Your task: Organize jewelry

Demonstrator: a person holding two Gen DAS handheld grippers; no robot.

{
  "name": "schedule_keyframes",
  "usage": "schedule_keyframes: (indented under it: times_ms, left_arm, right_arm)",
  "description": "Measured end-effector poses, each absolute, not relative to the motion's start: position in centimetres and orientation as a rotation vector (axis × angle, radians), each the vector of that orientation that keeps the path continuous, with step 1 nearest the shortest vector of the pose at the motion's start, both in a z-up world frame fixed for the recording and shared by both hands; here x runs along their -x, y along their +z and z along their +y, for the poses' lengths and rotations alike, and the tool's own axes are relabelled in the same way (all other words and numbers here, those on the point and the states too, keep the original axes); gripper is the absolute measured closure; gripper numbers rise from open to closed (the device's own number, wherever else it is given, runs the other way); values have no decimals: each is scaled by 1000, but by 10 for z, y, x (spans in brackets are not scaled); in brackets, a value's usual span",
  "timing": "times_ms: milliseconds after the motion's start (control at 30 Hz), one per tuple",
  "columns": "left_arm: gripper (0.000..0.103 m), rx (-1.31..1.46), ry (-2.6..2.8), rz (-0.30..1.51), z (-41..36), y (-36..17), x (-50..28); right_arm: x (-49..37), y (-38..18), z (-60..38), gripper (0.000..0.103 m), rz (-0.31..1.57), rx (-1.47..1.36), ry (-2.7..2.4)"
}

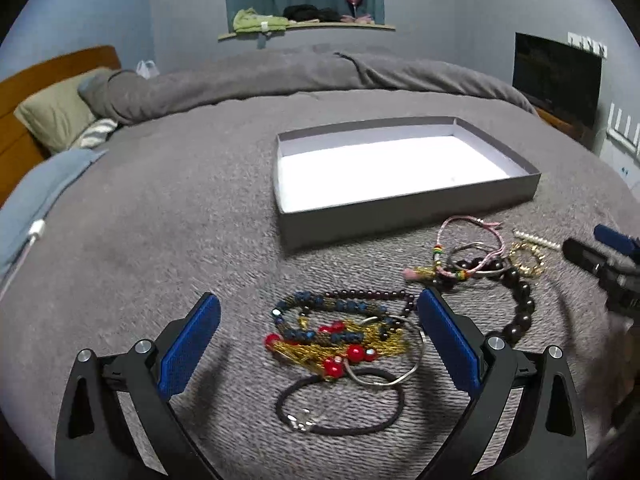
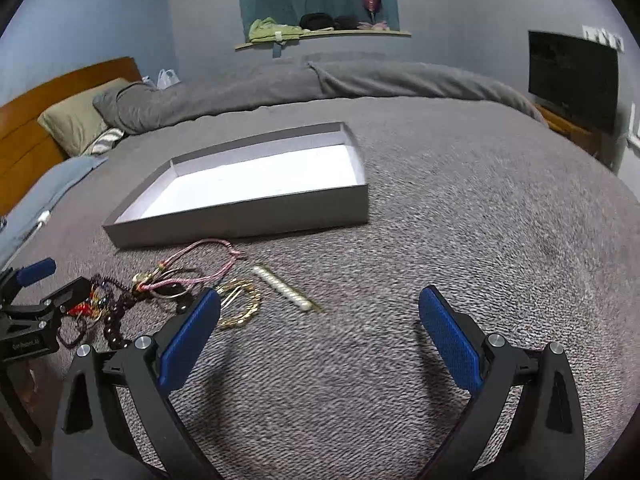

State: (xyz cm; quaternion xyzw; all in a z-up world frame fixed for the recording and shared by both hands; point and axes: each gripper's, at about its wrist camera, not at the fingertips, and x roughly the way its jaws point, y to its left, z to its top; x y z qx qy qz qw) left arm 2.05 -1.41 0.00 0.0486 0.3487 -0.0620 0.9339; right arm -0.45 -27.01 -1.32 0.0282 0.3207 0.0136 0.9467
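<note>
1. The left gripper hangs low over the grey knitted bedspread, blue-padded jaws spread wide, nothing between the pads.
2. Right in that gap lies a tangled heap of jewelry: a blue-and-gold beaded bracelet with red beads, a thin silver bangle, and a black elastic cord loop with a small silver clasp nearest the camera.
3. A string of small dark-red beads runs left to right along the heap's far edge, ending close to the right-side finger.
4. Beyond that finger, a chain of large dark-brown wooden beads curves up toward a second cluster: a pink cord bracelet looped over a silver ring, with a gold chain bracelet just beside it.
5. A short pearl bar clip lies apart from the rest, its long axis running diagonally from far-left to near-right in the right wrist view.
6. The right gripper is also wide open and holding nothing; only bare bedspread sits between its pads, the gold bracelet just off its left finger.
7. The shallow grey cardboard box with a white floor rests flat on the bed beyond all the jewelry, long side facing the grippers.
</note>
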Motion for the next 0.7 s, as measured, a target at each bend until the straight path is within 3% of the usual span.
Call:
schedule_keyframes:
  times_ms: [700]
  left_arm:
    - [5,-108,-91,695,-15,-1,-19]
  right_arm:
    - [8,-14,-270,5,673,-48,32]
